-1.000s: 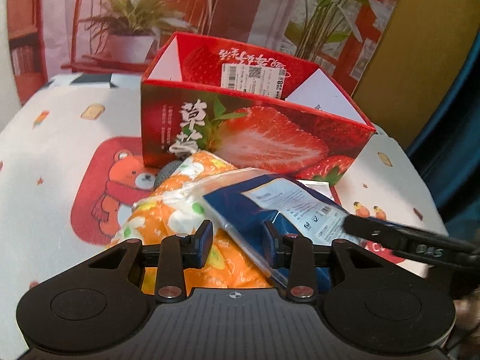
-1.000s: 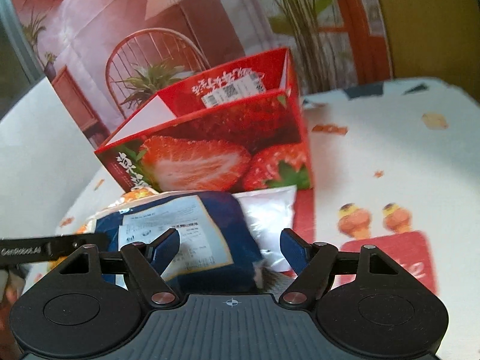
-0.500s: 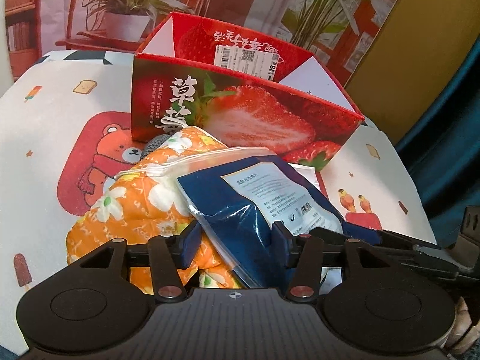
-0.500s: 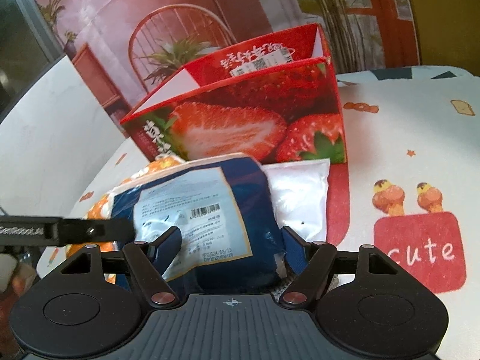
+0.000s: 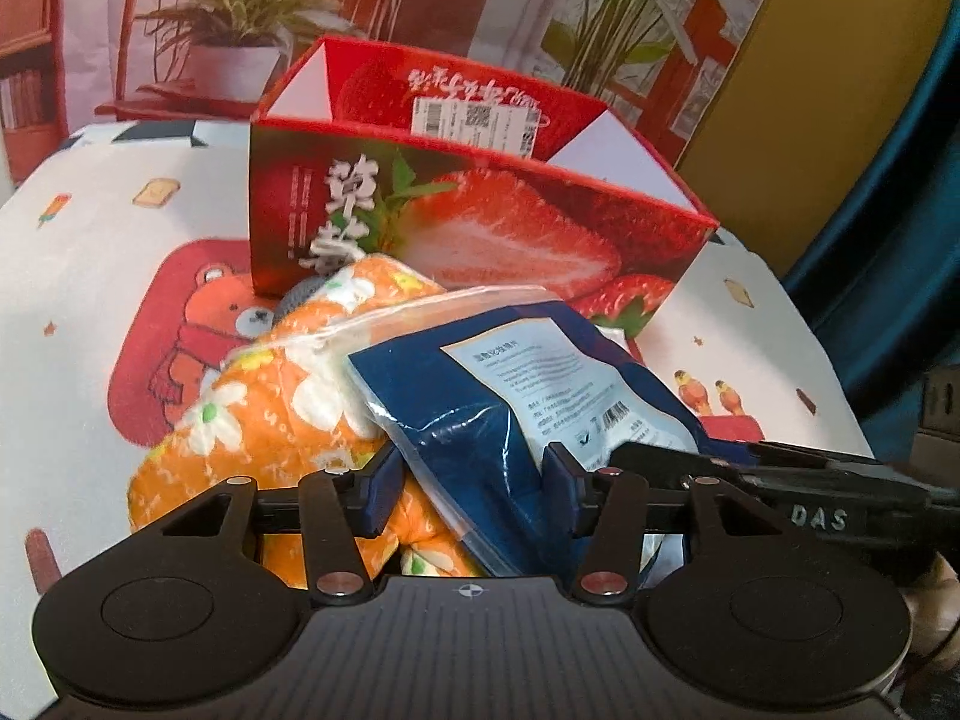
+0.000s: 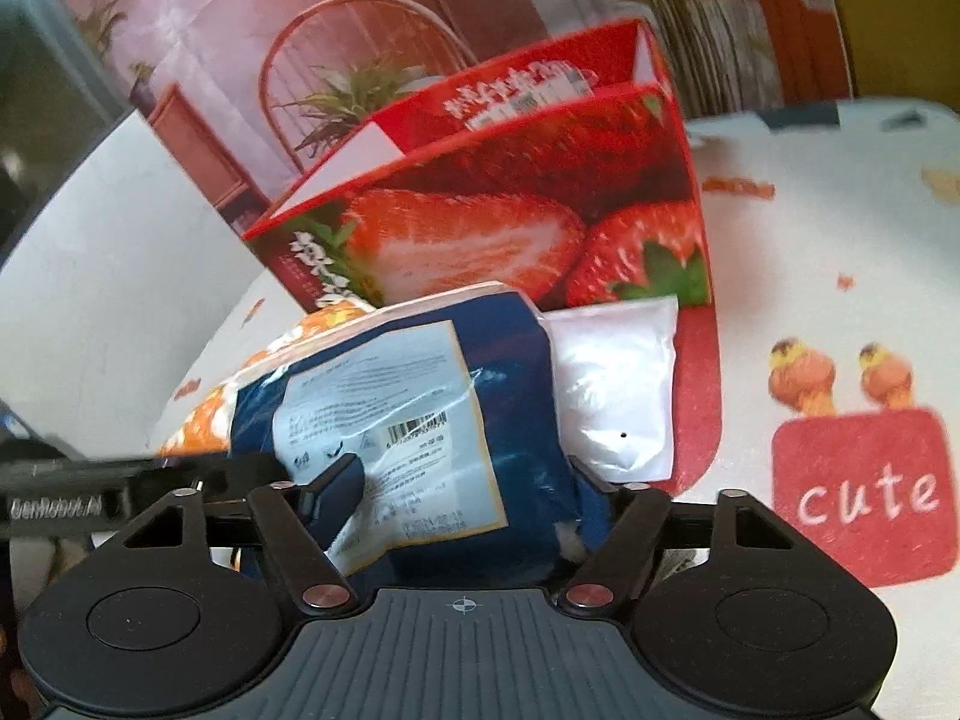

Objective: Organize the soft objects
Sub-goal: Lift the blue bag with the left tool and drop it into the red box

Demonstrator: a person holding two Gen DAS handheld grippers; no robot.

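Observation:
A blue soft packet in clear plastic with a pale label (image 5: 516, 396) lies over an orange flowered soft bundle (image 5: 252, 414). My left gripper (image 5: 471, 489) is shut on the blue packet's near end. My right gripper (image 6: 474, 498) is also shut on the blue packet (image 6: 420, 414), from the other side. A white soft pouch (image 6: 612, 384) lies beside the packet, against the red strawberry box (image 5: 480, 222), which stands open-topped just behind the pile; the box also shows in the right wrist view (image 6: 510, 210).
The table wears a white cloth with cartoon prints (image 5: 78, 312), including a red "cute" patch (image 6: 864, 492). A printed backdrop of plants and a chair (image 5: 240, 30) hangs behind the box. A blue curtain (image 5: 900, 240) is at the right.
Both grippers have closed in on the blue packet and lifted its near end. The packet and grippers sit higher and closer to the strawberry box than before.

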